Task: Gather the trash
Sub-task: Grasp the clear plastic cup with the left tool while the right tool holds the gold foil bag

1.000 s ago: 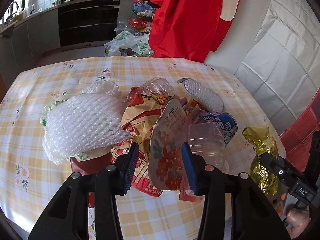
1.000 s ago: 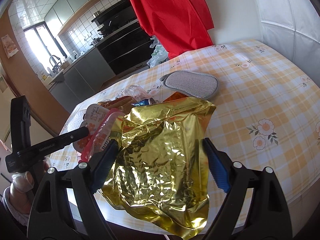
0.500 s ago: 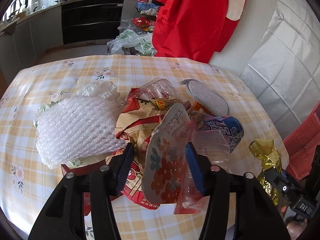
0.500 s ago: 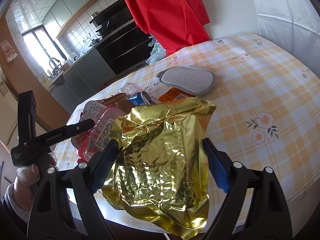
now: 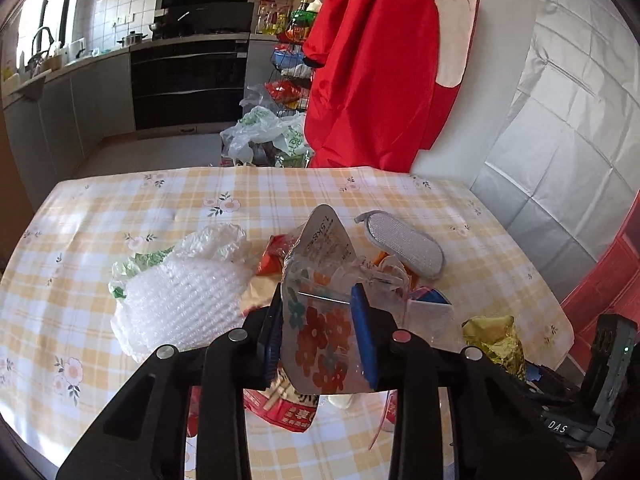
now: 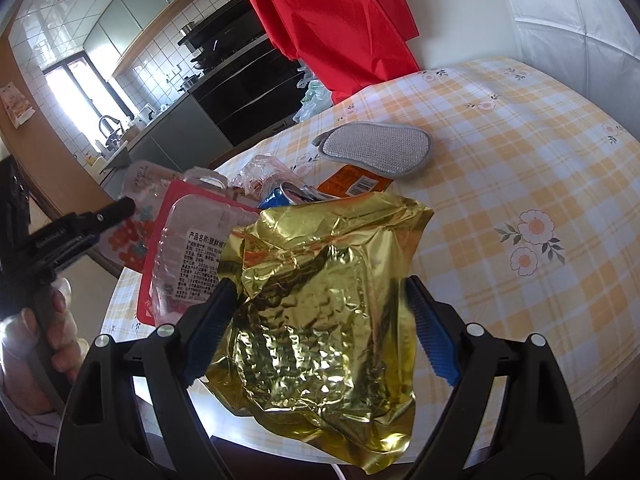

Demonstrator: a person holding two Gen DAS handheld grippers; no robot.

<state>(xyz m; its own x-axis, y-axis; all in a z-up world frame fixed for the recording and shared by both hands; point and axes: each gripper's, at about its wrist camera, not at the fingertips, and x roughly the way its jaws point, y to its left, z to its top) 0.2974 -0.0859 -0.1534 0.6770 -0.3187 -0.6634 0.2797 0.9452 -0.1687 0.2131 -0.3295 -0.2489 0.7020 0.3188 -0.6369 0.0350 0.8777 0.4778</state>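
My left gripper (image 5: 320,334) is shut on a clear plastic package with a flowered lid (image 5: 320,344) and holds it lifted above the trash pile. The pile on the checked table holds a white foam net (image 5: 180,304), a red snack wrapper (image 5: 288,410) and a blue can (image 5: 430,296). My right gripper (image 6: 320,320) holds a crumpled gold foil bag (image 6: 320,320) between its fingers near the table's front edge. The left gripper and its package (image 6: 176,248) also show in the right wrist view.
A grey scouring pad (image 5: 404,246) lies on the table (image 5: 120,208) behind the pile, also seen in the right wrist view (image 6: 376,148). An orange wrapper (image 6: 352,184) lies beside it. A red cloth (image 5: 384,64) hangs beyond the far edge. Kitchen counters stand behind.
My left gripper has closed on the flowered package and lifted it up off the pile. The right gripper keeps the gold bag and has barely moved.
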